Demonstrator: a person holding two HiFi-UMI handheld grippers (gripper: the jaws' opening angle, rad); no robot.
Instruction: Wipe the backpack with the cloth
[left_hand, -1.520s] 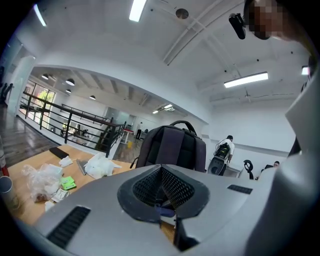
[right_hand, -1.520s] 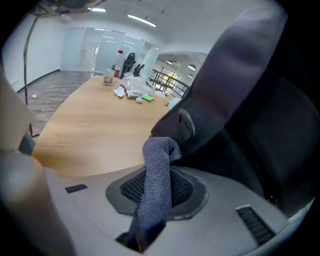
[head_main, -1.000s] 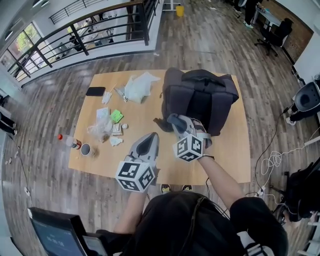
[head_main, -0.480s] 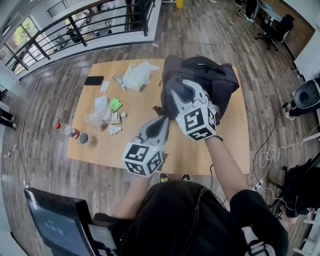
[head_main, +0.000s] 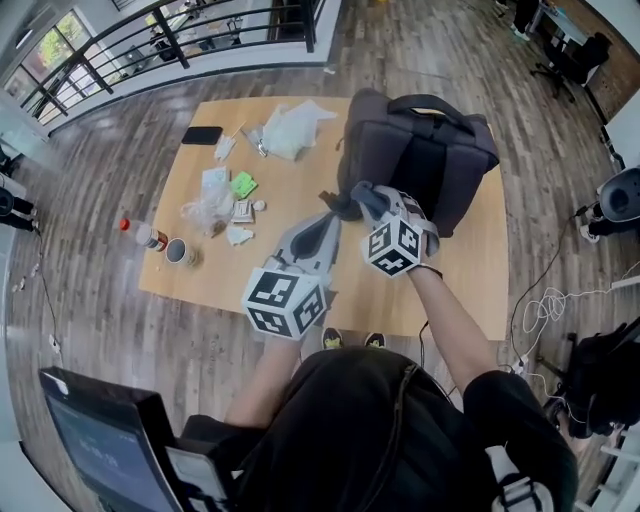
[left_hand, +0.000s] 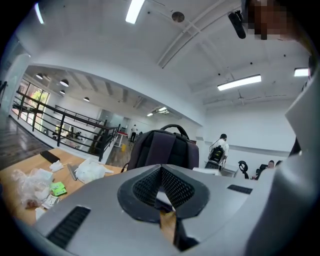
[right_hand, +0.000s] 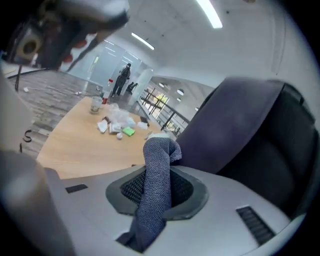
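Note:
The dark grey backpack stands upright on the wooden table. It fills the right of the right gripper view as the backpack and stands ahead in the left gripper view as the backpack. My right gripper is shut on a blue-grey knitted cloth, whose free end rests at the backpack's lower front left. My left gripper hovers just left of it, by a loose strap, jaws shut with nothing clearly between them.
The table's left half holds a white plastic bag, a black phone, a green packet, a clear bag, a bottle and a cup. A screen stands at the lower left. People stand in the background.
The right gripper, raised with the cloth high against the backpack half a second ago, has come back down to its lower front. The left gripper has hardly moved.

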